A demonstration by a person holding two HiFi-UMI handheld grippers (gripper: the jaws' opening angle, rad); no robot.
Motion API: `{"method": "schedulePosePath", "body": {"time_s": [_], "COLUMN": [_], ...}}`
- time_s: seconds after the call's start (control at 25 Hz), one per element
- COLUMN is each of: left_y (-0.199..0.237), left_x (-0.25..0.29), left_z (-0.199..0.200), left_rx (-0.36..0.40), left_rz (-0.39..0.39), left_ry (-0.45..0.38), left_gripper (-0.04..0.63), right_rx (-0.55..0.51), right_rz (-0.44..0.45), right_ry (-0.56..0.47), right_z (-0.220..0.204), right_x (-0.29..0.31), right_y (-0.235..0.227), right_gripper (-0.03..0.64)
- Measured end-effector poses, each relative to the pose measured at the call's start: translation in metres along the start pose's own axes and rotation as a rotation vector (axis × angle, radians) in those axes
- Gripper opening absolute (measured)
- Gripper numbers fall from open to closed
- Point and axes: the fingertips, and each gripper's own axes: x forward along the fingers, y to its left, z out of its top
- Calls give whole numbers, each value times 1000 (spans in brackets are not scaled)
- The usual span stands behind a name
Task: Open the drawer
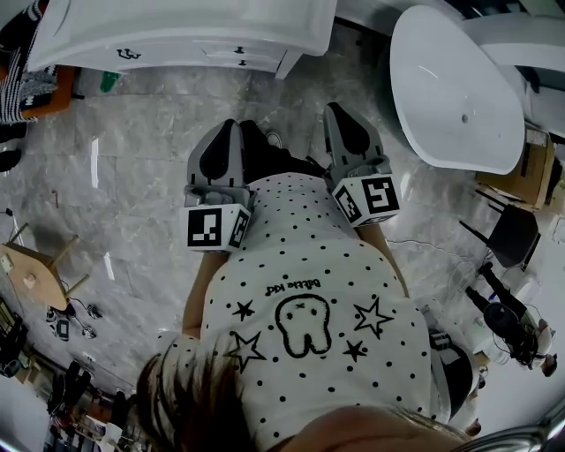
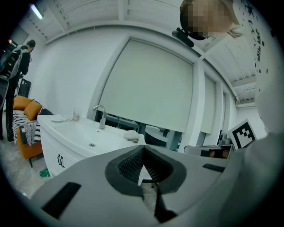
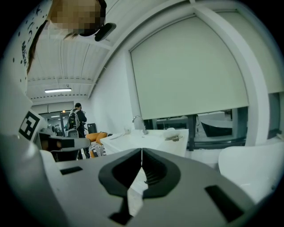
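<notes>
We stand on the marble floor point(image 1: 132, 177), with a white bathtub point(image 1: 459, 97) off to our right. The white sink counter point(image 1: 177, 22) is ahead, well apart from us. The drawer point(image 1: 237, 55) sits shut in the counter's front, its small dark knob point(image 1: 240, 61) untouched. We hold both tools out before our chest. The left hand-held gripper point(image 1: 229, 128) is clenched on nothing, and the right hand-held gripper point(image 1: 340, 113) is likewise clenched and empty. We judge this to be the approach step, with no reach begun. Next we need to close in on the counter, release one pair of jaws, and set them around the knob before pulling.
</notes>
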Motion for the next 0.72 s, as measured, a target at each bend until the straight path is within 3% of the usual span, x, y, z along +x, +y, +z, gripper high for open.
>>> {"method": "schedulePosePath", "body": {"time_s": [0.6, 0.72], "left_y": [110, 115], "left_x": [106, 114], "left_z": [37, 46], "left_rx": [-22, -21], "left_rz": [-82, -91], "left_ry": [58, 55], "left_gripper": [3, 3], "right_rx": [53, 59], "right_rz": [-132, -157], "right_ry": [44, 39], "right_z": [16, 22], "right_x": [133, 138], "right_y": [-10, -14], "right_gripper": [15, 15]}}
